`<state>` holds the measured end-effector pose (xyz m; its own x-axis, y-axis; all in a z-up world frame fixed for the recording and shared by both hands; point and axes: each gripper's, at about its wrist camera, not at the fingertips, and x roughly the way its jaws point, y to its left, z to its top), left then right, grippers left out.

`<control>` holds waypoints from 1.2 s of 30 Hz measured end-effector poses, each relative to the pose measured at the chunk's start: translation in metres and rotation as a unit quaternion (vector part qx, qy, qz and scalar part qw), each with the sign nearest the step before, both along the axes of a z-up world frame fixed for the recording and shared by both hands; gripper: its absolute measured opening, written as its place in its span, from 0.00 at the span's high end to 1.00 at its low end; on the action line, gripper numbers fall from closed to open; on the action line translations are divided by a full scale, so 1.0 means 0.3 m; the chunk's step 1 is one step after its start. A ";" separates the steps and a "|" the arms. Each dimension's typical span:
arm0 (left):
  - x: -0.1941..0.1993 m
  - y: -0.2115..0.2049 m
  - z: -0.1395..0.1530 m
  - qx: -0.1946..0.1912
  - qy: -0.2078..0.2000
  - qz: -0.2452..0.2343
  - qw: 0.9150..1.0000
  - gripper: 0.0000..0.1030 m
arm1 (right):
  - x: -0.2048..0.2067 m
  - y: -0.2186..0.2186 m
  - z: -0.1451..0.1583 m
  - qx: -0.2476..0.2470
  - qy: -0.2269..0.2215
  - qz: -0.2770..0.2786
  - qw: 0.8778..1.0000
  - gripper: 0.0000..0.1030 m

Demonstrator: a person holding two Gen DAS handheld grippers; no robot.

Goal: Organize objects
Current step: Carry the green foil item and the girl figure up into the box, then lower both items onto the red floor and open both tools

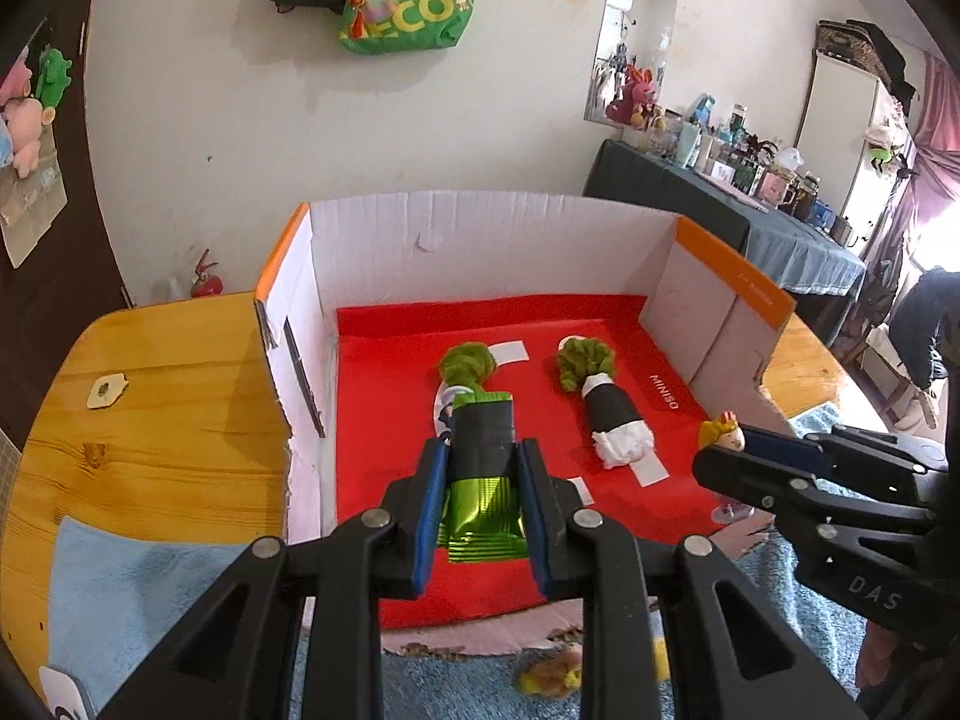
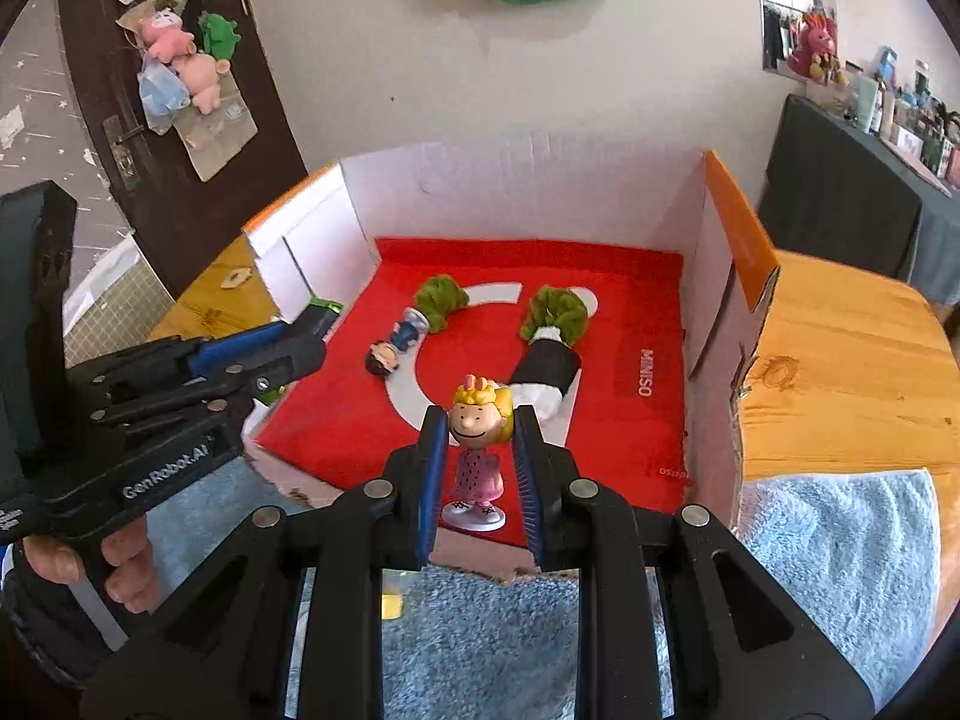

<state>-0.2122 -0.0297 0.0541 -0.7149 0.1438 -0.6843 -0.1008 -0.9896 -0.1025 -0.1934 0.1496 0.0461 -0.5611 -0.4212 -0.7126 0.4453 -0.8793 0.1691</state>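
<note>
Left gripper [image 1: 480,480] clamped on a green foil packet [image 1: 483,480] wrapped with a dark band, low in the centre of the left wrist view, hanging over the near part of the red tray liner [image 1: 384,420] inside the white cardboard box [image 1: 480,240]. Right gripper [image 2: 477,450] closed tight on a blonde girl figurine [image 2: 477,450] in a pink dress, pads pinching the head from both sides, round base hanging free just above the liner's near edge, lower centre of the right wrist view. Already lying on the liner, mid-frame: a dark-haired figurine [image 2: 396,348] and a black-and-white roll [image 2: 549,372], each topped by a green tuft. Packet probably light, crinkly and slippery, crushable; best gripped across the banded middle, as now. Figurine likely light, rigid and smooth; a head grip risks pivoting, a hold on the torso likely steadier.
</note>
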 end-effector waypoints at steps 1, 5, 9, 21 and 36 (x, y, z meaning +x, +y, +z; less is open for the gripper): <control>-0.005 0.000 -0.008 0.000 -0.003 0.000 1.000 0.76 | -0.006 0.000 -0.009 0.001 -0.004 0.000 1.000 0.80; -0.019 0.003 -0.036 -0.004 -0.014 -0.003 1.000 0.76 | -0.027 -0.009 -0.049 0.010 -0.023 0.001 1.000 0.80; -0.031 0.011 -0.062 -0.008 -0.026 -0.007 1.000 0.76 | -0.039 -0.013 -0.075 0.016 -0.037 0.004 0.999 0.80; -0.077 0.032 -0.122 -0.010 -0.060 -0.020 0.998 0.75 | -0.082 -0.031 -0.132 0.037 -0.063 0.012 0.997 0.80; -0.148 0.026 -0.162 -0.007 -0.086 -0.014 0.996 0.75 | -0.135 -0.042 -0.141 0.047 -0.069 0.002 0.997 0.80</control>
<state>-0.2566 -0.0219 0.0055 -0.5825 0.1509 -0.7987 -0.1099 -0.9882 -0.1065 -0.2340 0.1370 0.0037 -0.4542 -0.3513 -0.8187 0.4270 -0.8924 0.1460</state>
